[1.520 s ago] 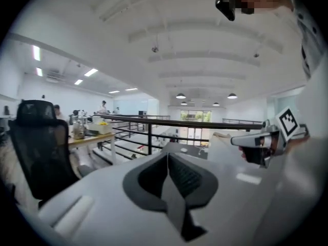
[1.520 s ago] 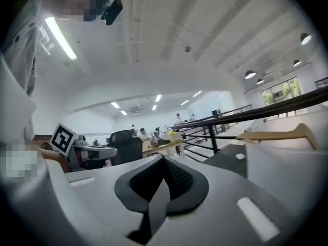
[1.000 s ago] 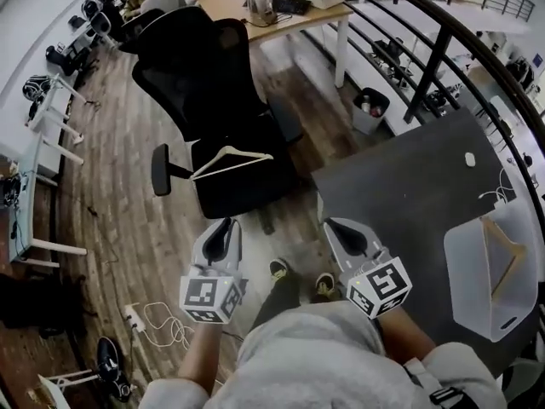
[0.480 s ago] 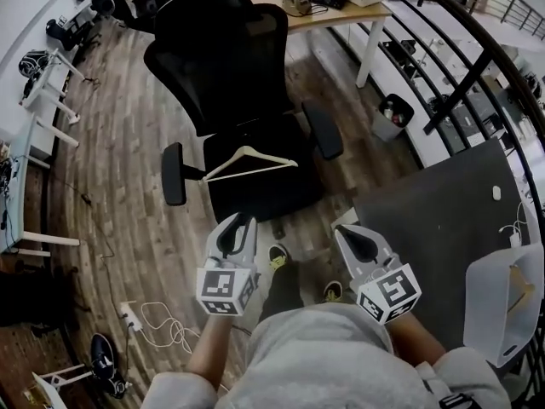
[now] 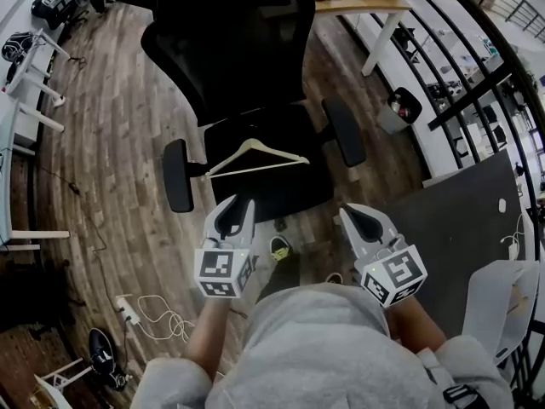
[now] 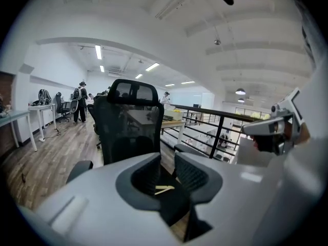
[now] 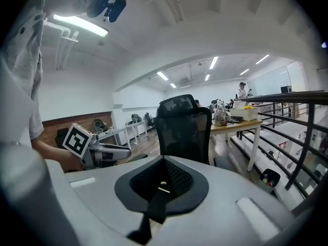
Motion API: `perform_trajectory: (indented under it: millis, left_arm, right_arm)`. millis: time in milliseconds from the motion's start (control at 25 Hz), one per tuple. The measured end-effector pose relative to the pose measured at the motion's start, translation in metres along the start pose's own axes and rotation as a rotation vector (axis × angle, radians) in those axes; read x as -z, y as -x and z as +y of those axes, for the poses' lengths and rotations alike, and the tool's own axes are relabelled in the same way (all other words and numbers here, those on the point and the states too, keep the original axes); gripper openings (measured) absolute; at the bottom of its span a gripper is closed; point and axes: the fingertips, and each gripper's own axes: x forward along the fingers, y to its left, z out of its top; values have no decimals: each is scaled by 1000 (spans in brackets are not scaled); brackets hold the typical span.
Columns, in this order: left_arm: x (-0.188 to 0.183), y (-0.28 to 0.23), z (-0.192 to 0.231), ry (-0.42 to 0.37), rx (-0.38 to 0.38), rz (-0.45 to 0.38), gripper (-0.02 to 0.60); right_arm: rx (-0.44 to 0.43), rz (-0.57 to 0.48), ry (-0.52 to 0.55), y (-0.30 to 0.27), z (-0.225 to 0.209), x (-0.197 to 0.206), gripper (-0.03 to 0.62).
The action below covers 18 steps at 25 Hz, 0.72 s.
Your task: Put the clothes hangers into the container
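The left gripper [image 5: 232,218] is empty, its jaws parted and just opening wider, pointing toward a pale wooden clothes hanger [image 5: 255,154] lying flat on the black office chair's seat [image 5: 285,192]. The right gripper [image 5: 361,221] is clenched on nothing. Far right, a translucent white plastic container [image 5: 487,303] sits on a dark grey table [image 5: 451,220].

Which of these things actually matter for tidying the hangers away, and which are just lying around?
Part of the job: wooden hanger on the chair seat; pale container on the dark table.
Just lying about: cables on the floor; waste bin near the railing; desk behind the chair.
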Motion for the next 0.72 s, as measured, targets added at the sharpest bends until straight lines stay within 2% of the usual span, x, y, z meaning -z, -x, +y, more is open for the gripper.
perform_trajectory:
  millis: [240, 520, 720]
  left_arm:
    - [-5, -17, 51, 21, -6, -7, 69]
    - [-3, -40, 84, 48, -27, 25, 12]
    - [6, -76, 103, 67, -48, 84, 12]
  right_arm:
    - [19, -8, 18, -55, -8, -19, -2]
    - [29, 9, 40, -101, -23, -33, -2]
    - [19, 9, 18, -137, -47, -40, -2]
